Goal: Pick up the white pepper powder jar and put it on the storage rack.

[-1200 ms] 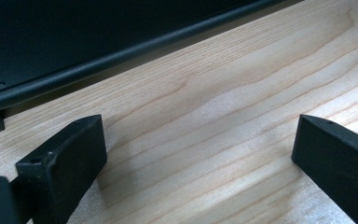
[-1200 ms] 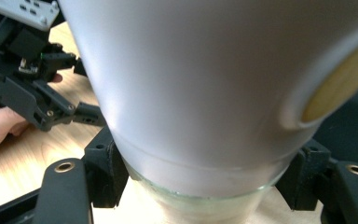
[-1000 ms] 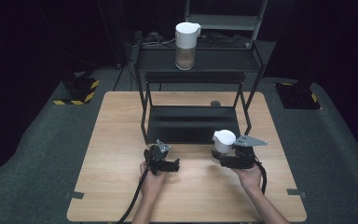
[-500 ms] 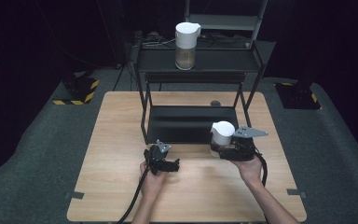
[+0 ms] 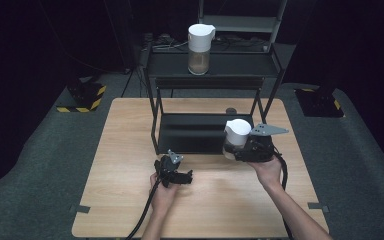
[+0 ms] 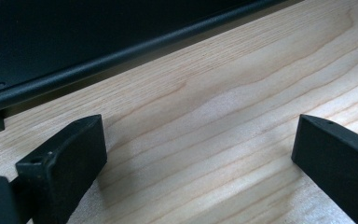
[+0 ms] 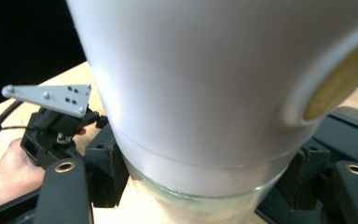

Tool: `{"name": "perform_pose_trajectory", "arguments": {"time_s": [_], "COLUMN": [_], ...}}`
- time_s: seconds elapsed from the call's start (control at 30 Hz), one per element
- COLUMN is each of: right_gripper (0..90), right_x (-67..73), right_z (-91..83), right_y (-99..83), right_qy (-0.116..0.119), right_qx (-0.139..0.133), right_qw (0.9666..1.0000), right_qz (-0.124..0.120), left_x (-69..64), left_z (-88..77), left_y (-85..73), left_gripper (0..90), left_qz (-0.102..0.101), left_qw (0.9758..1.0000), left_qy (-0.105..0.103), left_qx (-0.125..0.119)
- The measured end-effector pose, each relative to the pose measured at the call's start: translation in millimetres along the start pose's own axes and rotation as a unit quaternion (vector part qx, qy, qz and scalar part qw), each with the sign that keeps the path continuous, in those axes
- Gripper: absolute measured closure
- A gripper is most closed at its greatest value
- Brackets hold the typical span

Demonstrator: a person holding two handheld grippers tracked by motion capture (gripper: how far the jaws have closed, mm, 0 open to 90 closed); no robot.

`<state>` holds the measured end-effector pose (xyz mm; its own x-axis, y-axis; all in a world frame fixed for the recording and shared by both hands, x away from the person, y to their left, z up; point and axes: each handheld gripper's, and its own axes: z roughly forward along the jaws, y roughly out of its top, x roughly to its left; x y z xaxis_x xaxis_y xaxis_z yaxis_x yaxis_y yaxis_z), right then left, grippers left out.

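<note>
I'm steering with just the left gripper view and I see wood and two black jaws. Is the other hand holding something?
Observer: Yes, the right gripper is shut on a jar with a white lid and glass body.
Operator: Is there another one?
Observer: A matching jar stands on the top shelf of the black rack.
Operator: Where's my gripper?
Observer: The left gripper, jaws open, sits low over the table, in front of the rack.

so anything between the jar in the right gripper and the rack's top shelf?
Nothing visible in the open air. The white-lidded jar, clamped in the right gripper, sits below the top shelf, whose front rail it must clear; another jar stands there.
</note>
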<state>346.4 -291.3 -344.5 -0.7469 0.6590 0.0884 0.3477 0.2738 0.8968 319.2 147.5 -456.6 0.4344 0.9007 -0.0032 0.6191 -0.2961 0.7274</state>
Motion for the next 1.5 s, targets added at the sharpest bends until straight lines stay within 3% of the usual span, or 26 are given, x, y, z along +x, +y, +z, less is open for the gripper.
{"name": "perform_pose_trajectory", "arguments": {"time_s": [0.6, 1.5], "right_gripper": [30.2, 30.2], "right_x": [-7.4, -12.0], "right_z": [-11.1, -30.3], "right_y": [41.9, 103.0], "right_qy": [-0.004, -0.005], "right_qx": [-0.012, -0.032], "right_qw": [0.9999, 0.9995], "right_qz": [0.008, -0.008], "left_x": [0.0, 0.0], "left_z": [0.1, 0.1], "left_y": [-0.1, -0.2], "left_gripper": [3.1, 3.1], "left_qz": [0.0, -0.001], "left_qw": [1.0, 1.0], "left_qy": [0.0, 0.0], "left_qx": [0.0, 0.0]}}
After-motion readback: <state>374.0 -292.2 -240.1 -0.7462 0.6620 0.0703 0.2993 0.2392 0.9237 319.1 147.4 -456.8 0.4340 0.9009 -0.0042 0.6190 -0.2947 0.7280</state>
